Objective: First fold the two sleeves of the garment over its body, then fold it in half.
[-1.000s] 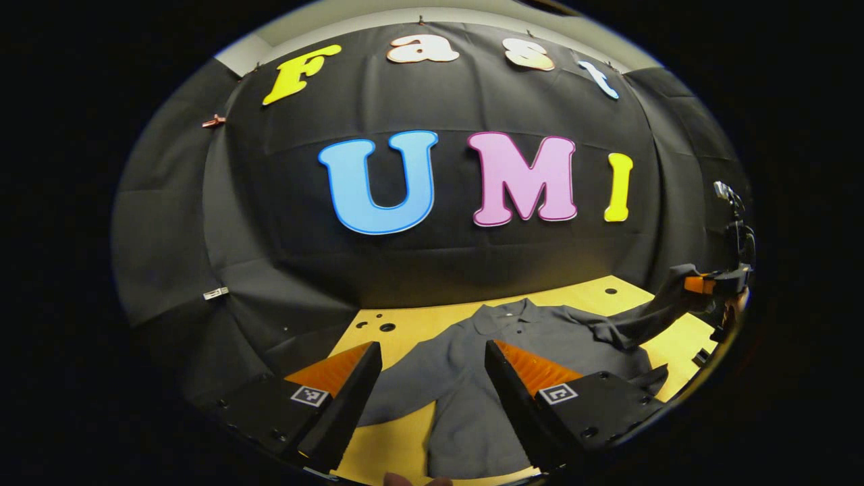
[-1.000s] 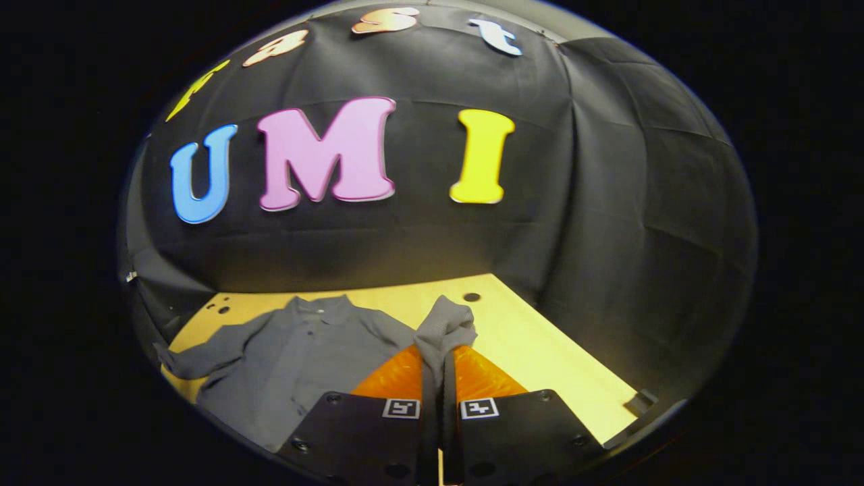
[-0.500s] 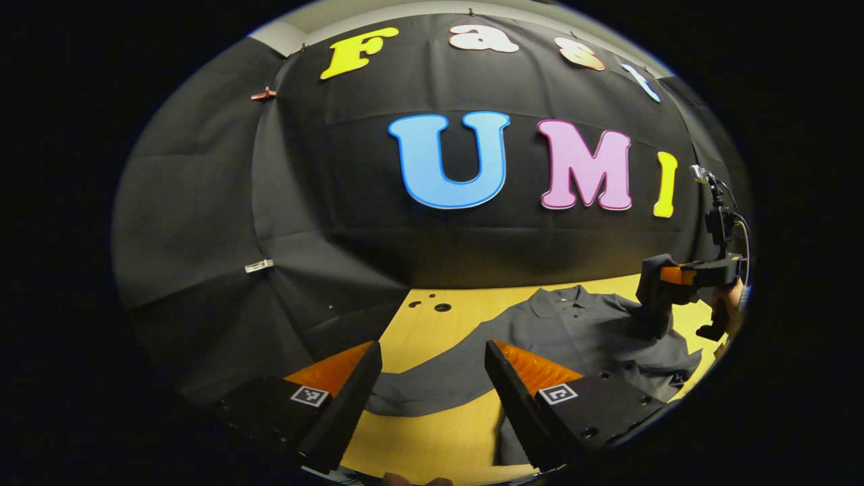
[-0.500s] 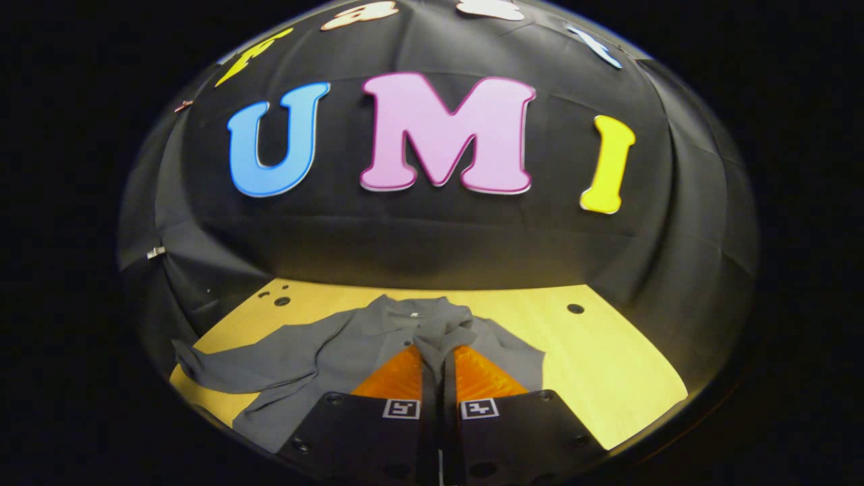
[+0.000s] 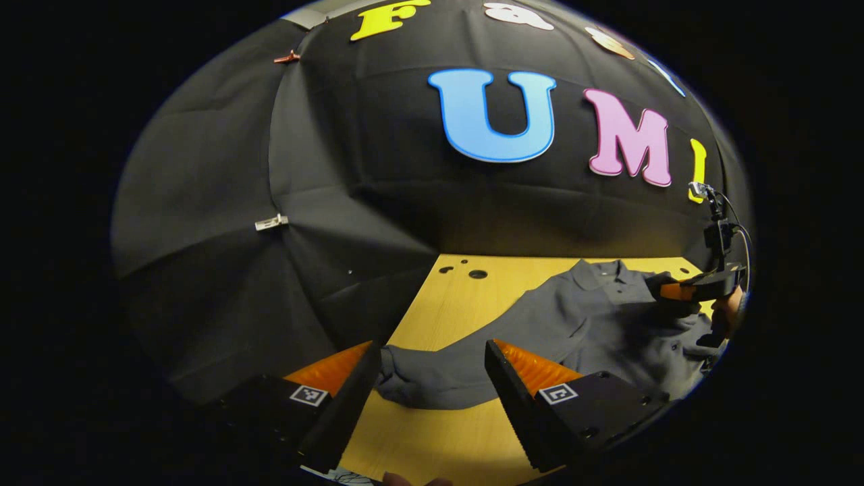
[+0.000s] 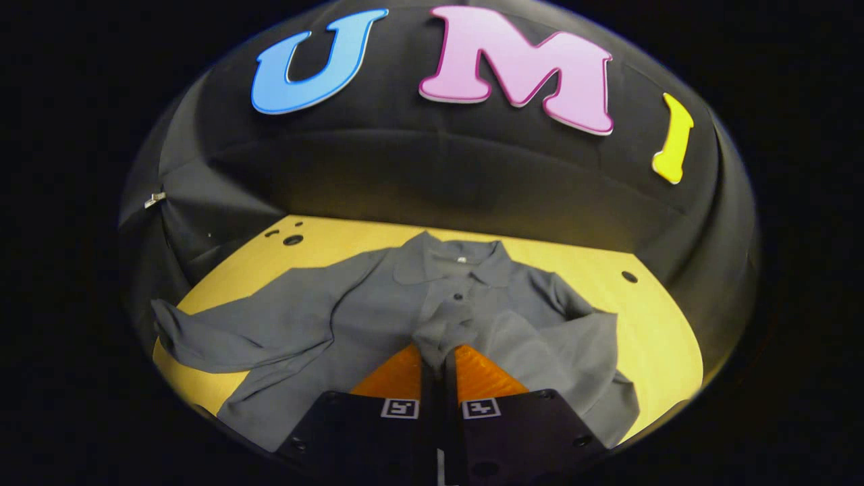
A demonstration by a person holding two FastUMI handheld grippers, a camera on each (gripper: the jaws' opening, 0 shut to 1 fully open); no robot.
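A: Progress on the fold?

B: Partway. Right sleeve (image 6: pixel 472 331) brought across the chest of the grey polo shirt (image 6: pixel 351 317), cuff pinched between the closed fingers of the right gripper (image 6: pixel 437 361), not yet let go. Same gripper (image 5: pixel 682 291) seen from the left gripper view, low over the shirt front.

A: And the other sleeve?

B: Left sleeve (image 5: pixel 439 378) lying stretched out flat toward the left edge of the tabletop (image 5: pixel 432 439), unfolded. Cuff end between the fingers of the left gripper (image 5: pixel 432 378), jaws spread wide, nothing gripped. Looks lined up for a grasp, as a guess.

A: Left to do?

B: Release of the right sleeve, whole fold of the left one, then the halving. Roughly a third done, by judgement.

A: Where on the table?

B: Shirt spread across the middle, collar toward the far edge, buttons up, hem at the near edge.

A: Surface and room?

B: Pale wooden top with a few round holes (image 5: pixel 477 274) near the far left corner. Black cloth wall (image 5: pixel 223 202) close behind and around, creased, held by small clips (image 5: pixel 271 221).
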